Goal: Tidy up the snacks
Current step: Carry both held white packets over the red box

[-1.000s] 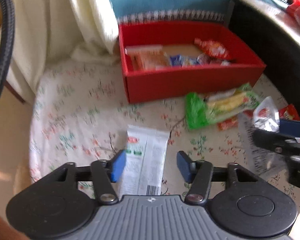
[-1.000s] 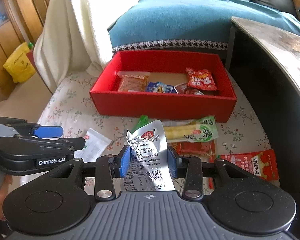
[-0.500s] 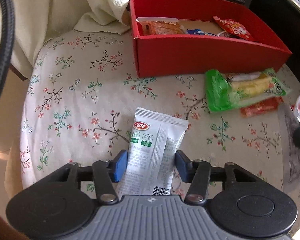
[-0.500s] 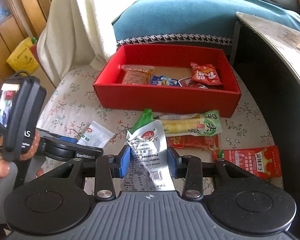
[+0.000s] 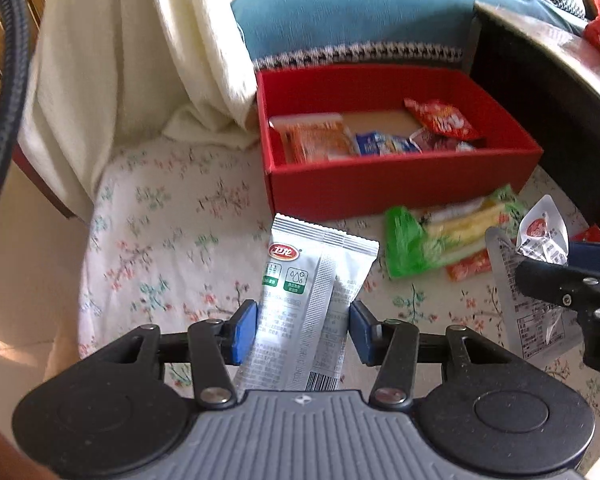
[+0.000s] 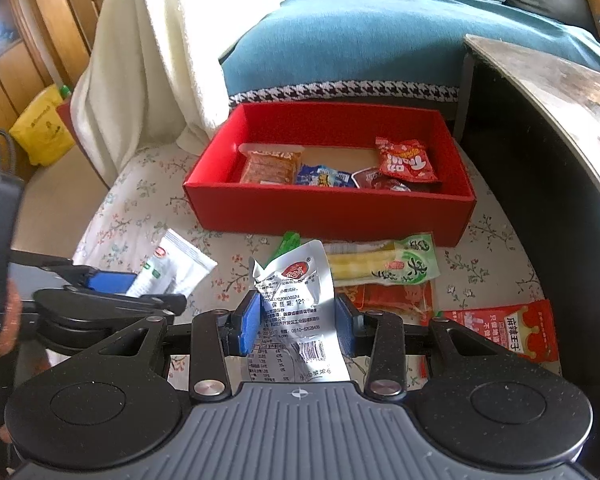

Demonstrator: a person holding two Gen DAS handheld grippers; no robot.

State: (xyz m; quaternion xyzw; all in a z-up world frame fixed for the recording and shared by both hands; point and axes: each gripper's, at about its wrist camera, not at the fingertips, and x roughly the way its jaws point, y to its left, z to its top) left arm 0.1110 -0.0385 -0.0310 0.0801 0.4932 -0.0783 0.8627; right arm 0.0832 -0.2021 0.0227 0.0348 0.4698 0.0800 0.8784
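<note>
My left gripper (image 5: 303,330) is shut on a white snack packet (image 5: 308,292) with a red logo and holds it lifted above the floral cloth. My right gripper (image 6: 296,324) is shut on a silver foil packet (image 6: 296,308), also lifted. Ahead stands the red box (image 6: 332,210), also in the left wrist view (image 5: 396,188), holding several snacks. On the cloth in front of it lie a green-yellow packet (image 6: 384,266), an orange-red packet (image 6: 388,296) and a red packet (image 6: 508,330) at the right. The left gripper (image 6: 112,284) shows at the right wrist view's left.
A floral cloth (image 5: 160,240) covers the seat. A cream blanket (image 5: 120,52) hangs at the back left. A blue sofa (image 6: 360,48) lies behind the box. A dark table (image 6: 548,128) stands close on the right. A yellow bag (image 6: 40,128) sits far left.
My left gripper closed around the white packet and lifted it, tilting up toward the box. My right gripper kept hold of the silver packet and barely moved.
</note>
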